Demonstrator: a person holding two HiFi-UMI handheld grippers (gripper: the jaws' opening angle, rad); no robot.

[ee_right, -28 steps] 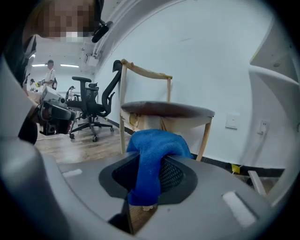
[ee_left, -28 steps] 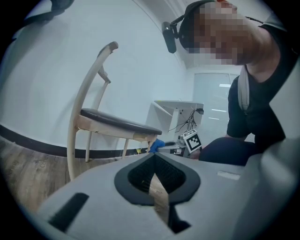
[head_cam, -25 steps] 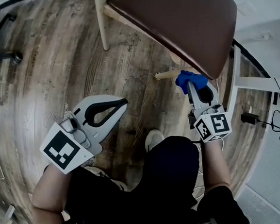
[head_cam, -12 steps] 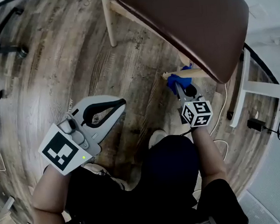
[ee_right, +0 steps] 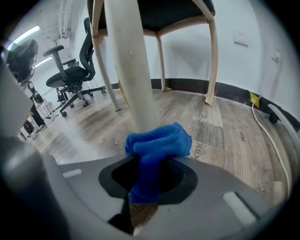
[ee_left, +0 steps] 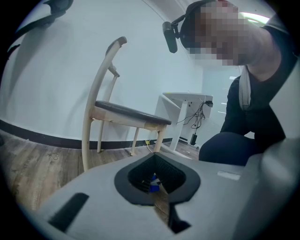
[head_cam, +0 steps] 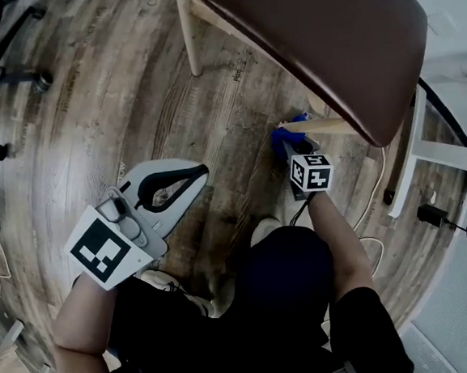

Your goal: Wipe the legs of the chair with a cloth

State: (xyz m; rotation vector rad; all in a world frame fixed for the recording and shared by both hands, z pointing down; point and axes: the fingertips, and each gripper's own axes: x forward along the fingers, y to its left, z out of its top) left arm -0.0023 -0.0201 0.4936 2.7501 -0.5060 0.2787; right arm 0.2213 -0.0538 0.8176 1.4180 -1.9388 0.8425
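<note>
Head view: the right tool (head_cam: 293, 145) reaches under the brown chair seat (head_cam: 326, 35) and holds a blue cloth (head_cam: 286, 131) against the nearest pale chair leg (head_cam: 330, 124). The left tool (head_cam: 202, 171) hangs well apart over the wooden floor (head_cam: 89, 113), idle.

Left gripper view: its jaws are together on nothing. The chair (ee_left: 126, 112) stands upright some way ahead.

Right gripper view: the jaws are clamped on the cloth, whose bunched end bulges forward and touches the leg low down. To wipe well, I would press that wad flat on the wood and stroke along the leg's length. Then I would swing round to reach its far side, with the clamp firm so the cloth does not drag out.
</note>
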